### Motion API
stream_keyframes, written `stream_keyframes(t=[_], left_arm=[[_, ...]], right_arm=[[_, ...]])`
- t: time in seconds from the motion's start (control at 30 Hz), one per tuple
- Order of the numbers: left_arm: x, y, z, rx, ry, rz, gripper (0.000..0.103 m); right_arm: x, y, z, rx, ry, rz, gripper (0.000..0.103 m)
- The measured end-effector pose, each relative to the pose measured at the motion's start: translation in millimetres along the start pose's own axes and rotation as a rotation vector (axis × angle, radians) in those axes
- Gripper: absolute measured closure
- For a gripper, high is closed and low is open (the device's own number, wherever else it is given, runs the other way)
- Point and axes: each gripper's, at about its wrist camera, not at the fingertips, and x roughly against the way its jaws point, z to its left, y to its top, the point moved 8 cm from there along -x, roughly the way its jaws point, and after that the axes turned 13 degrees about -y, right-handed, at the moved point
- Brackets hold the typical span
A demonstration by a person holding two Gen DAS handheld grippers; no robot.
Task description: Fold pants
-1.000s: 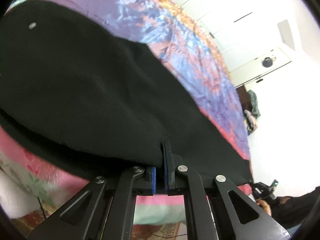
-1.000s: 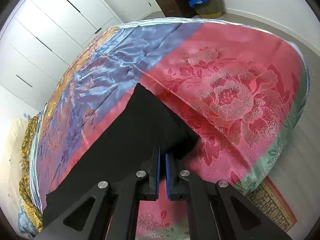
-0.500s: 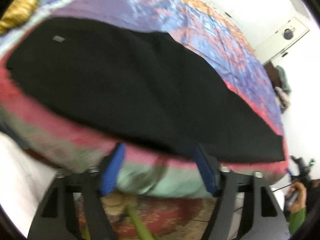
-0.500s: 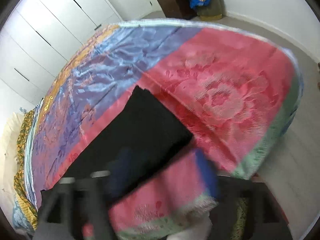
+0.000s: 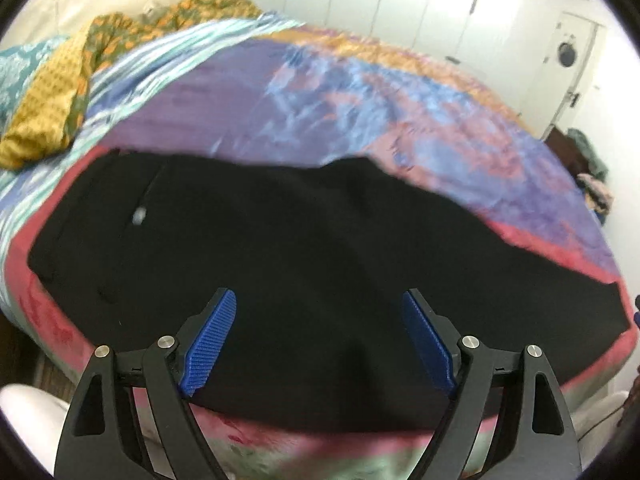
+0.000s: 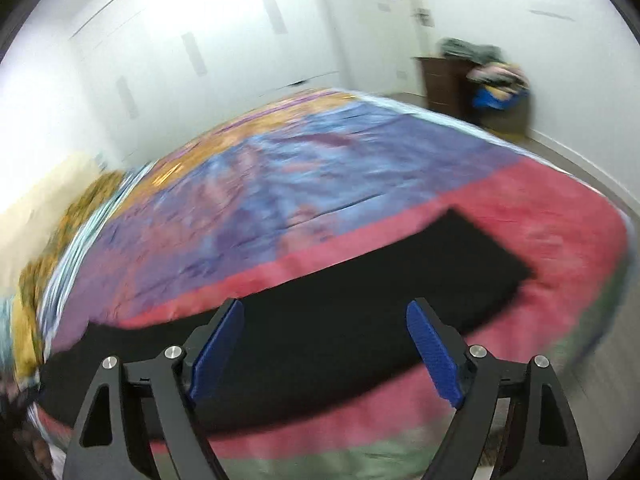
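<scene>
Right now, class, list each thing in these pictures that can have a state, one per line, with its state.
Black fabric pants: laid out flat along the bed's edge, held by neither tool.
Left tool: open, jaws just opened, nothing gripped.
Right tool: open, jaws just opened, nothing gripped.
Multicoloured satin bedspread: spread flat under the pants.

A bed under a satin bedspread [image 6: 320, 184] of purple, blue and pink fills the room ahead. White wardrobe doors [image 5: 400, 4] line the far wall. A dark wooden cabinet [image 6: 442, 80] heaped with clothes stands in the corner, far right.
</scene>
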Motion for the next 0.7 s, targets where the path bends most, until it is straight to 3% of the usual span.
stream_keyframes(t=[0.07, 0.23, 0.4, 0.7], left_arm=[[-7.6, -15.2, 7.8, 0.039, -0.005, 0.019, 0.018], [-5.1, -23.8, 0.7, -0.002, -0.030, 0.027, 0.017], [-9.4, -25.0, 3.9, 0.036, -0.055, 0.019, 0.013], [-20.7, -33.9, -8.0, -0.090, 0.026, 0.078, 0.007]], right_arm=[[-11.0, -15.5, 17.0, 0.049, 0.017, 0.009, 0.020], [-56.9, -59.3, 25.2, 0.096, 0.006, 0.213, 0.018], [-58.1, -63.4, 18.3, 0.038, 0.070, 0.206, 0.012], [-60.3, -67.9, 30.8, 0.089, 0.053, 0.195, 0.006]])
